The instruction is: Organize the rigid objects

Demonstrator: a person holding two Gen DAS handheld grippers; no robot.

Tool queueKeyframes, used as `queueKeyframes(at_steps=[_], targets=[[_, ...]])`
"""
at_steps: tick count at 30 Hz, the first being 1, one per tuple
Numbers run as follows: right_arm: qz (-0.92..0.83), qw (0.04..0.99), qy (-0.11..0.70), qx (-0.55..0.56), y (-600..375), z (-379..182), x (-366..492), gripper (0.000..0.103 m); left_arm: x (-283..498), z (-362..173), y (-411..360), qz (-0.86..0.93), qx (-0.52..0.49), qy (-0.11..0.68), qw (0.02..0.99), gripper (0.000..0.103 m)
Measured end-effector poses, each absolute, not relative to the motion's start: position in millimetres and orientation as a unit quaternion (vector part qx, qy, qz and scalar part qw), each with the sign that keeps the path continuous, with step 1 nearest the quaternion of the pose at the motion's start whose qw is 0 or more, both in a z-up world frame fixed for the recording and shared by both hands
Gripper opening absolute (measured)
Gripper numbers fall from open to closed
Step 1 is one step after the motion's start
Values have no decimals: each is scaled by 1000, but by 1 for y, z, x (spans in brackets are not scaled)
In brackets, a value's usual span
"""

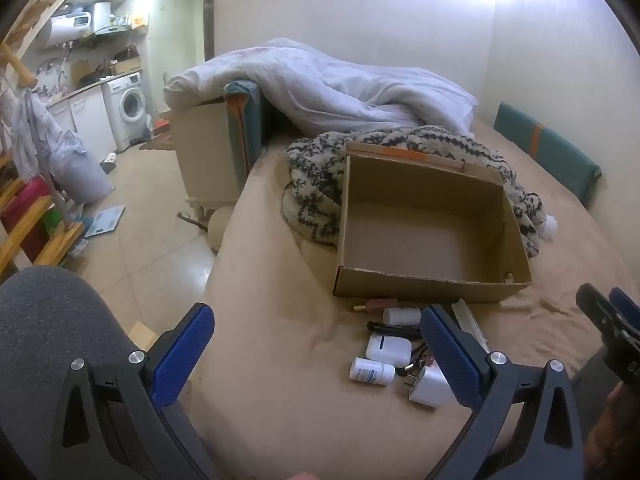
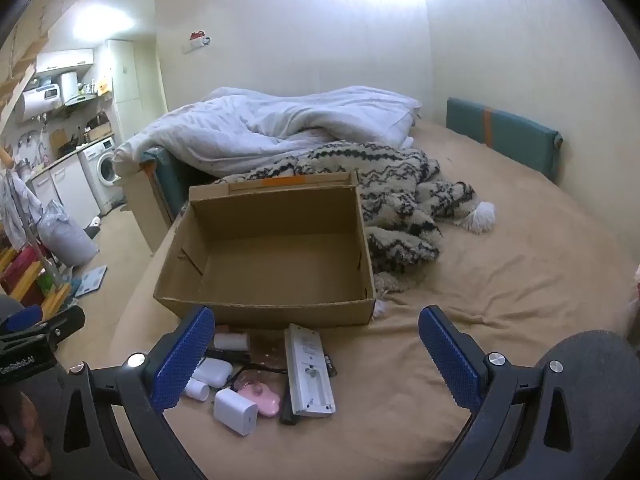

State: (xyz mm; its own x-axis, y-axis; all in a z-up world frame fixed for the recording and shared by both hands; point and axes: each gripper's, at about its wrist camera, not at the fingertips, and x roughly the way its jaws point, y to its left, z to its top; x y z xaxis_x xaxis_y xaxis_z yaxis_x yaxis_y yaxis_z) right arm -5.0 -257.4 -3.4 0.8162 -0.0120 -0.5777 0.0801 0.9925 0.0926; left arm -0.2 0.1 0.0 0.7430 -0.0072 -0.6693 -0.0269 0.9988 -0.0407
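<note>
An open, empty cardboard box (image 1: 430, 236) (image 2: 272, 256) sits on the tan bed. In front of it lies a heap of small rigid things: a white pill bottle (image 1: 371, 371), a white earbud case (image 1: 388, 349) (image 2: 214, 372), a white charger plug (image 1: 429, 387) (image 2: 235, 411), a white remote (image 2: 309, 368), a pink flat item (image 2: 260, 397) and a black pen (image 1: 394, 328). My left gripper (image 1: 316, 344) hovers open just short of the heap. My right gripper (image 2: 316, 344) is open above the remote. Nothing is between either pair of fingers.
A black-and-white knit blanket (image 2: 400, 200) and a white duvet (image 1: 320, 88) lie behind the box. A teal cushion (image 2: 504, 136) leans on the wall. The bed edge drops to a tiled floor (image 1: 160, 232) at left. The other gripper (image 1: 608, 328) shows at the right edge.
</note>
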Motion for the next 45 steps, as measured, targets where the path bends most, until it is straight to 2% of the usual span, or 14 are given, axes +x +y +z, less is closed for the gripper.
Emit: queueKeyframes(at_steps=[45], targets=[[-31, 947, 314, 55, -256, -4, -4, 103, -1, 1, 1, 9, -23, 358, 933, 103]])
